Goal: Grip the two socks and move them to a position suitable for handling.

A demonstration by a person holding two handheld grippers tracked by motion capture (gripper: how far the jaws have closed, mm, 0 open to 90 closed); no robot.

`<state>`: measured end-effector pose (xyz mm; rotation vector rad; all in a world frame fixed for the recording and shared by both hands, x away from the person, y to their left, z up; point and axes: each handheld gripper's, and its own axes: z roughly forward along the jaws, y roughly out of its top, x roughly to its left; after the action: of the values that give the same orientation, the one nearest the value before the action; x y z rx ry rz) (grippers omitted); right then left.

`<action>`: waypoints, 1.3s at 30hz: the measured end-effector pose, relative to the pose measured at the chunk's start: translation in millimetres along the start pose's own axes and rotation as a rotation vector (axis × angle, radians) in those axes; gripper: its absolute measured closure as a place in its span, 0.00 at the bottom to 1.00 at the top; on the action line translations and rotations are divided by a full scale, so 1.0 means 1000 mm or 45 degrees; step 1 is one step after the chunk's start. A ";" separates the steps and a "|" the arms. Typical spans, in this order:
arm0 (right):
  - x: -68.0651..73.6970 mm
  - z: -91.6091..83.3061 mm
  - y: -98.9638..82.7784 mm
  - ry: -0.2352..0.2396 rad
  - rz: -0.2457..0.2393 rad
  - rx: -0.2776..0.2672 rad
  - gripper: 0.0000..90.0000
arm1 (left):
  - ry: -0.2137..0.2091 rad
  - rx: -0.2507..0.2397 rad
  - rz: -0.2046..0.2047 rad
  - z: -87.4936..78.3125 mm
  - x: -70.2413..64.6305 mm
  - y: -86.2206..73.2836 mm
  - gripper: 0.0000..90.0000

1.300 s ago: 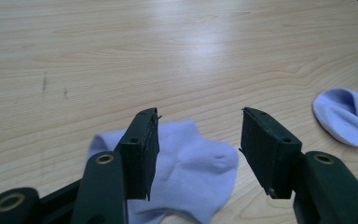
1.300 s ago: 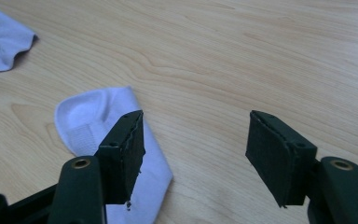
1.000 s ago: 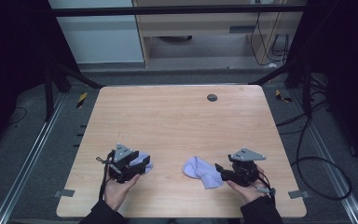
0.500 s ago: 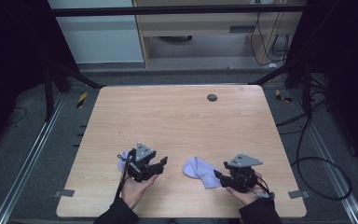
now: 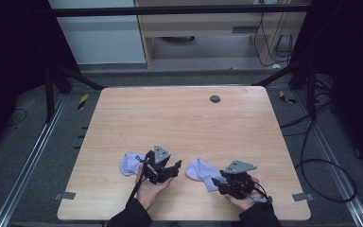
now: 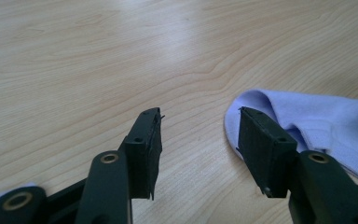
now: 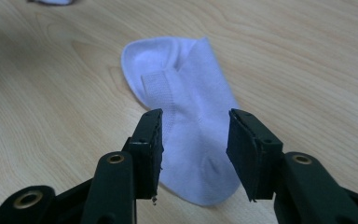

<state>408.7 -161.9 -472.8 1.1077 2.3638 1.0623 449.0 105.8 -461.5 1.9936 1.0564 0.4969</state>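
My right claw [image 7: 193, 154] has just been closing over the pale lilac cotton sock [image 7: 186, 116], nothing pinched yet; my left claw [image 6: 198, 154] gapes empty, pairing undone.

Both forearms came in over the table's near edge. The left hand [image 5: 147, 189] held the left gripper [image 5: 174, 166] low near the middle of that edge, jaws apart with nothing between them, having just closed a little. The right gripper [image 5: 216, 181], cradled by the right hand [image 5: 244, 197] toward the near right corner, had just been closing, jaws parted, not pressing anything.
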 end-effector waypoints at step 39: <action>0.012 0.024 -0.005 0.133 -0.042 0.150 0.82 | -0.030 0.162 0.032 0.048 -0.031 -0.012 0.87</action>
<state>411.4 -143.5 -492.4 1.0727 2.5466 1.0033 456.8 61.5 -498.7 2.1216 1.0732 0.4278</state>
